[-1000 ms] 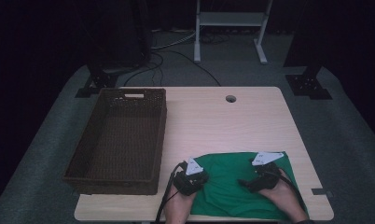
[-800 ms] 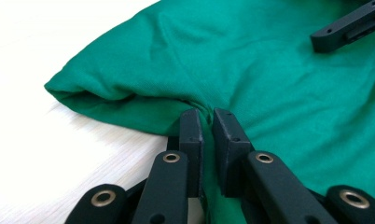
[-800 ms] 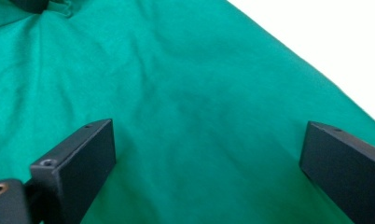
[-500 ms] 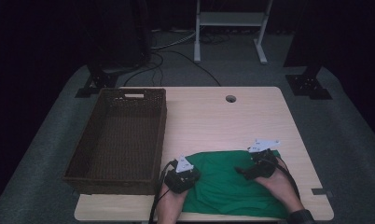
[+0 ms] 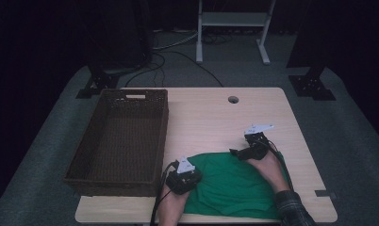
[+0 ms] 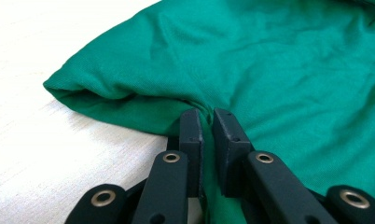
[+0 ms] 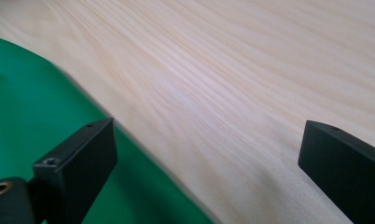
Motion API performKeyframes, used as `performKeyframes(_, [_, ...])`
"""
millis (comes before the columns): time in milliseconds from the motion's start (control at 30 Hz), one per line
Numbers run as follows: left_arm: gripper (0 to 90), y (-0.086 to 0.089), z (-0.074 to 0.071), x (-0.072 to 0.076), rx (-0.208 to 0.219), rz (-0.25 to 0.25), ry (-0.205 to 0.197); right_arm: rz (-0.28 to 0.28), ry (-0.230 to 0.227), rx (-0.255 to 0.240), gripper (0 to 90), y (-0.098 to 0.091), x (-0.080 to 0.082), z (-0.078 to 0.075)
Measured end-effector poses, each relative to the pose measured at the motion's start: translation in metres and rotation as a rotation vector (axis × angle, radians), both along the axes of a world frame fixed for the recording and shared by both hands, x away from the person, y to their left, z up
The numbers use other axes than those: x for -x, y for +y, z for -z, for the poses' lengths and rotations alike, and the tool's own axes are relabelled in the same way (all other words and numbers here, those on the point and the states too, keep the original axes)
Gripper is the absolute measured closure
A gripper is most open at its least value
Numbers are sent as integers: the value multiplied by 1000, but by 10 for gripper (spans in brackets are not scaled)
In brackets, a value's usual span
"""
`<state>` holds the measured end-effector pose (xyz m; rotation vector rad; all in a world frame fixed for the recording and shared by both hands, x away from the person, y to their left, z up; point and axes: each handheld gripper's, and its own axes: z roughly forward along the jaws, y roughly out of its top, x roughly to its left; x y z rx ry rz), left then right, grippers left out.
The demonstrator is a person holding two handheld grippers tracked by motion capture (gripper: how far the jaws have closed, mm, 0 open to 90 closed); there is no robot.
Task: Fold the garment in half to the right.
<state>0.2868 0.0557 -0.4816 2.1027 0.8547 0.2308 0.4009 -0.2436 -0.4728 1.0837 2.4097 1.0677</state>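
A green cloth [image 5: 234, 183] lies crumpled on the near part of the wooden table [image 5: 211, 117]. My left gripper [image 5: 193, 175] rests at the cloth's left edge. In the left gripper view my left gripper [image 6: 207, 117] is shut on a fold of the green cloth [image 6: 279, 70], which bunches between the pads. My right gripper [image 5: 235, 152] hovers over the cloth's far right edge. In the right gripper view my right gripper [image 7: 206, 142] is open wide, with bare table [image 7: 232, 70] between the jaws and the green cloth [image 7: 27, 116] at the left.
A long dark wicker basket [image 5: 163, 136] stands on the left half of the table, close to my left gripper. A small round hole [image 5: 233, 100] sits near the table's far edge. Dark stands and cables occupy the floor behind.
My right gripper has moved away from the person, from over the cloth's middle to its far edge. The left gripper has hardly moved and keeps its hold.
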Motion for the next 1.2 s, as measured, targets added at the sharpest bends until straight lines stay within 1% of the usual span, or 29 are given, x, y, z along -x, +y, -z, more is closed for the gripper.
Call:
performKeyframes(67, [829,0,0,0,0,0,0,10,15,3,32,-1,-5,7])
performKeyframes(100, [829,0,0,0,1,-1,2,14,18,-1,32,-1,-6,9])
performKeyframes(133, [830,0,0,0,0,-2,4,17,7,1,32,0,-6,9])
performKeyframes(167, [830,0,-1,0,-1,-2,6,21,-4,11,31,1,-6,9])
performKeyframes(233, [831,-2,-2,0,-11,-3,6,17,1,52,27,5,-6,11])
performKeyframes(267, [832,-3,-3,0,-17,-3,2,18,6,50,27,6,-6,11])
performKeyframes(333, [834,-4,-6,1,-17,-1,-5,19,19,42,21,4,-8,11])
performKeyframes(400, [834,-3,-9,2,3,-1,-11,20,19,42,20,5,-8,11])
performKeyframes(600, [834,-3,-26,3,60,27,-41,24,18,38,20,5,-8,12])
performKeyframes(700, [834,-4,-35,2,109,55,-50,24,19,38,20,5,-8,12])
performKeyframes(800, [834,-4,-45,-1,150,82,-60,28,17,37,18,6,-8,12])
performKeyframes(900, [835,-4,-55,-6,167,92,-72,41,20,36,15,7,-8,12])
performKeyframes(967, [835,-3,-61,-9,154,90,-81,54,19,37,6,10,-9,12])
performKeyframes(1067, [836,-2,-68,-13,154,94,-89,69,20,38,2,17,-11,12])
performKeyframes(1133, [836,-2,-72,-16,168,105,-88,79,22,36,2,23,-12,12])
performKeyframes(1200, [836,-5,-76,-18,196,129,-85,77,21,38,2,29,-13,12])
